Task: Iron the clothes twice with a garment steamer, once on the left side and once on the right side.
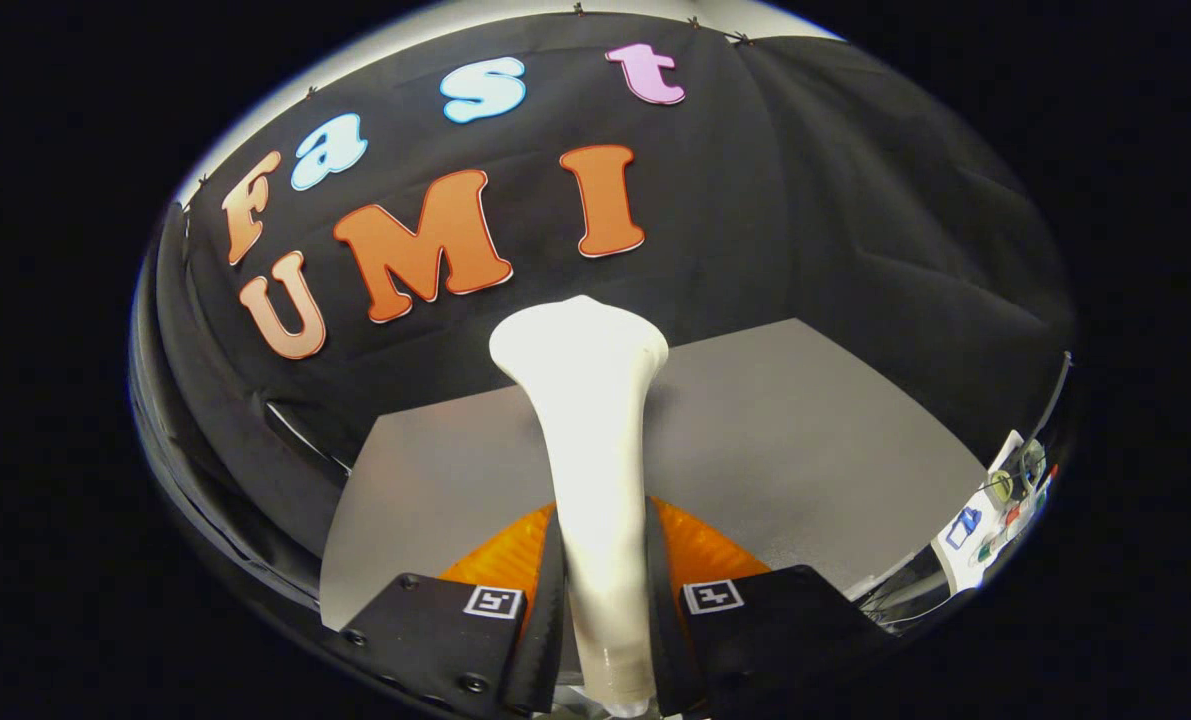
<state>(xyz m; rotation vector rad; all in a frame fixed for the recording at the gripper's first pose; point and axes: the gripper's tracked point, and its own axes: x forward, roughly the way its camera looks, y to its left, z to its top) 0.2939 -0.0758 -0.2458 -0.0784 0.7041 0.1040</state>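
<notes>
A white garment steamer (590,440) stands up between my fingers, its handle narrow low down and its head flaring wide at the top, beyond the fingertips. My gripper (603,580) is shut on the steamer's handle, one finger pressing each side. The steamer's head hangs in the air above the grey table (785,430), with the black cloth wall behind it. No clothes can be made out in this view.
The grey table spreads ahead of the fingers, with the black cloth wall along its far and left sides. At the table's right edge lies a white sheet (995,510) with small coloured items on it.
</notes>
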